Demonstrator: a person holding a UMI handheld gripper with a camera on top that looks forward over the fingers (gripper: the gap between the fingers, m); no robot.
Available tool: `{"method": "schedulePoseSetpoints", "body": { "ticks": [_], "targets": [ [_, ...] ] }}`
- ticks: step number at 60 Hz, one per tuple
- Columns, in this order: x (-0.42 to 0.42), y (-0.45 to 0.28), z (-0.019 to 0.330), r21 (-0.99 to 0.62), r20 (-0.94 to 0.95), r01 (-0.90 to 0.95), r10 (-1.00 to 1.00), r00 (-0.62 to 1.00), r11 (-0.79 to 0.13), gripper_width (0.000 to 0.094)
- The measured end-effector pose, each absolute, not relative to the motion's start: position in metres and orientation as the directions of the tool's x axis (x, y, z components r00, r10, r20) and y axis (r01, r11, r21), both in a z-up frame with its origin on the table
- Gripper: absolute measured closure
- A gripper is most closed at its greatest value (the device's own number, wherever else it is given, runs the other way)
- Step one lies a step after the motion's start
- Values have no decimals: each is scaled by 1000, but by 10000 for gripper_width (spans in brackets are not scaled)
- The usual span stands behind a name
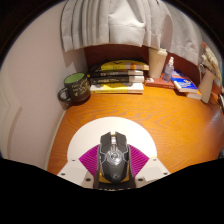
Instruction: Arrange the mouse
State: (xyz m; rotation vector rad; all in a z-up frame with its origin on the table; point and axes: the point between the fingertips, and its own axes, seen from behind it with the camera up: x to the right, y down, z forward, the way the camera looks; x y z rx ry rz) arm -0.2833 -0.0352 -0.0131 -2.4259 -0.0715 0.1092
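mouse: 1, black, on white round mat | gripper: closed on mouse | mug: 1

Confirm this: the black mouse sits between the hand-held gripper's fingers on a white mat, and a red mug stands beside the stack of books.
Wrong on the mug: the gripper view shows it green, not red. The rest stands: the black mouse sits between the hand-held gripper's fingers on the white mat, and the mug stands beside the stack of books.
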Motion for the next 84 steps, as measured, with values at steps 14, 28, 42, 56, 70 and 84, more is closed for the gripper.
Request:
{"method": "schedulePoseSetpoints", "body": {
  "ticks": [14, 28, 42, 56, 70, 84],
  "targets": [
    [-277, -38, 10, -642, -107, -11, 75, 991, -767, 60],
    [-202, -49, 106, -727, -109, -15, 93, 990, -686, 64],
    [-80, -90, 165, -777, -79, -16, 72, 994, -630, 75],
    [10, -146, 178, -784, -59, -4, 68, 996, -621, 79],
    [62, -178, 174, -782, -52, -16, 39, 998, -623, 79],
    [84, -191, 162, -774, -38, -26, 6, 999, -632, 79]
  ]
}}
